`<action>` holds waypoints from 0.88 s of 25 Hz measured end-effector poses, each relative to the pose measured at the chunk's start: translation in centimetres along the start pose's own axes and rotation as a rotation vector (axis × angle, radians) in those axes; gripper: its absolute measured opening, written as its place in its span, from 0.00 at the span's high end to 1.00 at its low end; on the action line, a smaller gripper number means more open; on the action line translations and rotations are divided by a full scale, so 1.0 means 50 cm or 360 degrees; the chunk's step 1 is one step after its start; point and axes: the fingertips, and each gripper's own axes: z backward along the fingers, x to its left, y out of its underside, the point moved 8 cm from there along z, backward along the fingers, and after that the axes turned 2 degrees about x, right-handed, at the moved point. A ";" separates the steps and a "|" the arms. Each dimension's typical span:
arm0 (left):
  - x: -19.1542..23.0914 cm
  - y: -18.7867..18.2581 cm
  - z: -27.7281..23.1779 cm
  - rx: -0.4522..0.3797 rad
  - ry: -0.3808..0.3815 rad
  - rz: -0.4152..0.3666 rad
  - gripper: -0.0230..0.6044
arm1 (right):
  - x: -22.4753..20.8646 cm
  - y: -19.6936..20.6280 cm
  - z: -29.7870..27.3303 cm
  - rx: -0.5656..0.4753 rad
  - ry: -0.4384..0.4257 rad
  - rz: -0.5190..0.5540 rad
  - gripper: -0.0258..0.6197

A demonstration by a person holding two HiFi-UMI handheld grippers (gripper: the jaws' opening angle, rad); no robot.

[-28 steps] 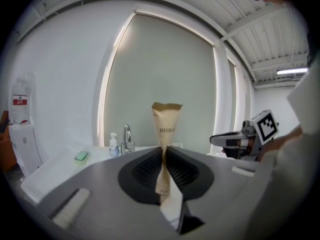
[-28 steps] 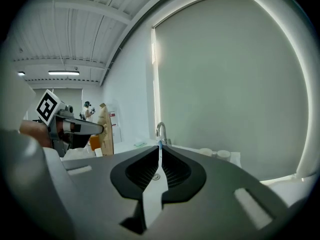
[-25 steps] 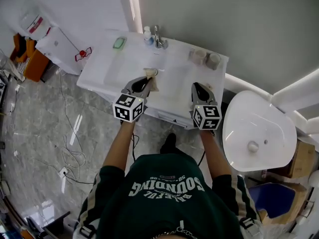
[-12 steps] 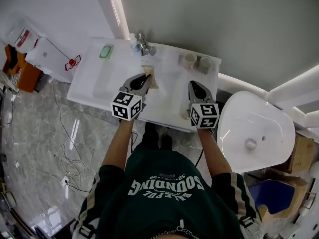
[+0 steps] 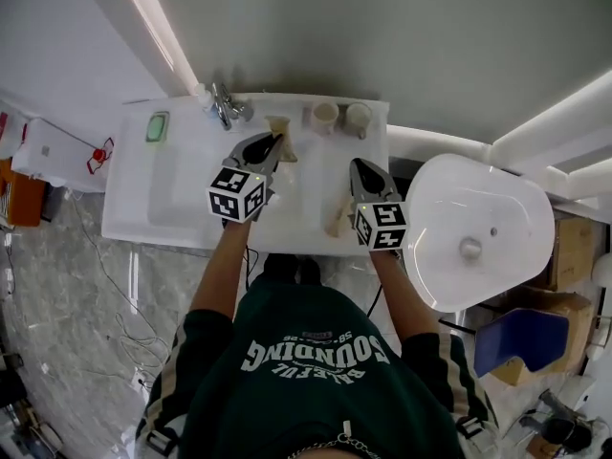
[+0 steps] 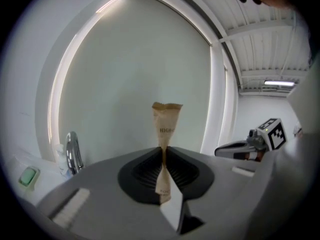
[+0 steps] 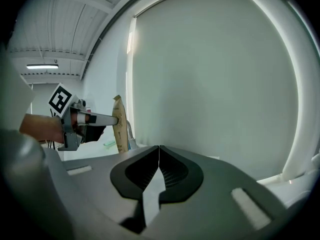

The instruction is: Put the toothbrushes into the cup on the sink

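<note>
The left gripper (image 6: 163,156) had its jaws clenched on a toothbrush (image 6: 166,121) in a tan paper sleeve. It stood upright, pinched thin at the pads and flaring above them. It looked light and crumply. The paper could crease or slip, so a hold mid-length, over the stiff handle likely inside, seemed soundest. The right gripper (image 7: 159,159) had its jaws pressed together on nothing. Two pale, smooth, round cups (image 5: 325,115) stood beyond both jaws. A second sleeve (image 5: 339,220) lay on the glossy white tabletop (image 5: 306,194) behind the right jaws.

Matt brown paper toothbrush packet (image 6: 167,126), glossy chrome tap (image 6: 74,151)
</note>
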 end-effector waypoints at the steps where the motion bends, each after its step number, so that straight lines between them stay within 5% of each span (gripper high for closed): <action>1: 0.001 -0.004 -0.017 0.0004 0.0024 -0.0004 0.84 | -0.009 0.001 0.000 0.0005 0.0024 -0.0009 0.95; 22: -0.021 -0.097 -0.359 0.0079 0.0483 -0.0134 0.84 | -0.146 0.025 0.026 0.0085 0.0470 -0.0192 0.95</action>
